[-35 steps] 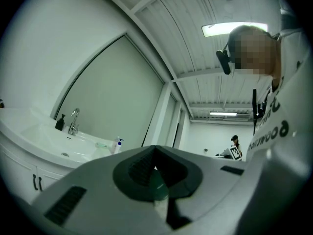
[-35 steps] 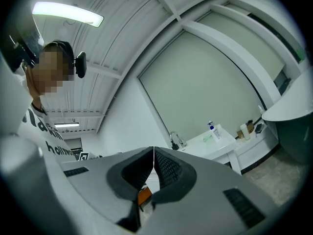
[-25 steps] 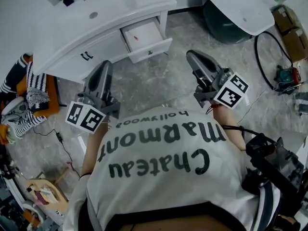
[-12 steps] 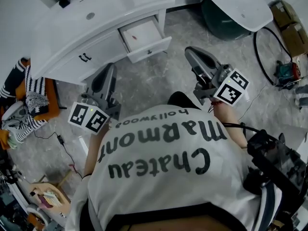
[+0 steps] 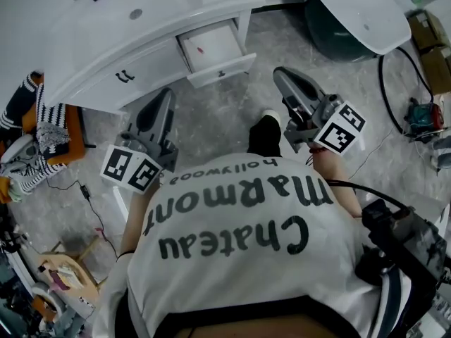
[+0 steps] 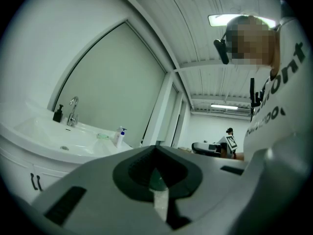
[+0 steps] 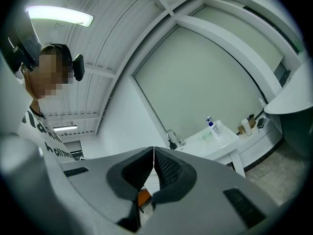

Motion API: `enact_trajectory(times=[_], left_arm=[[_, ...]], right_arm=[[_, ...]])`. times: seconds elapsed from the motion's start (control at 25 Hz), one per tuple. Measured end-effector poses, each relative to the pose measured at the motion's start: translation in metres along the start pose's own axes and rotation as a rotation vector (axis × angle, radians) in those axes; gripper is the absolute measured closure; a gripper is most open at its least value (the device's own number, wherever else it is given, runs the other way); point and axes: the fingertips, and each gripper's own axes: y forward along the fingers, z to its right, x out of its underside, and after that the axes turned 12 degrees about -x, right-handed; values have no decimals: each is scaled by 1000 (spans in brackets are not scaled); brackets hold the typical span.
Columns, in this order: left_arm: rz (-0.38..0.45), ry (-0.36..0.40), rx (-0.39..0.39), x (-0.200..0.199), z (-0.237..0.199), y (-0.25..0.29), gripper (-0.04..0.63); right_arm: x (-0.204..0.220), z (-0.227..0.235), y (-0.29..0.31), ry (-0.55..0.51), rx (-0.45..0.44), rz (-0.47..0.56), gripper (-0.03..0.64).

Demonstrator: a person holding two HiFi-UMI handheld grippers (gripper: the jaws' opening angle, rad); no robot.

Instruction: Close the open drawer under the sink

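Note:
In the head view the white vanity [image 5: 141,30] with its sink stands at the upper left. Its right-hand drawer [image 5: 215,51] is pulled out, with a small red mark inside. My left gripper [image 5: 165,95] is shut and empty, a short way in front of the vanity's closed left doors. Off to the right of the drawer front, my right gripper [image 5: 280,76] is also shut and empty. Neither touches the drawer. The left gripper view [image 6: 156,149] shows closed jaws and the sink top [image 6: 44,133] with a faucet [image 6: 73,112]. In the right gripper view [image 7: 154,152] the jaws also meet.
A white oval tub [image 5: 356,9] on a dark base stands at the upper right. Cables [image 5: 394,76] and a small device [image 5: 421,115] lie on the floor to the right. An orange seat with striped cloth [image 5: 39,143] is at the left. My dark shoe [image 5: 266,134] is between the grippers.
My dark shoe has come into view between the grippers as I step toward the vanity. Both grippers stay shut and hold about the same places.

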Motion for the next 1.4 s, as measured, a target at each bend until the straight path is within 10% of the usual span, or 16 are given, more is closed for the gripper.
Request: enact_trajectory(times=[1.12,1.4], left_arm=[[125,-59,-106,7,-12,-21,586],[35,-37,-95,12,-14,-2,586]], right_arm=[[13,-22,31,-36,-148,-191,604],[1,-19,27,-43,-92,-139,604]])
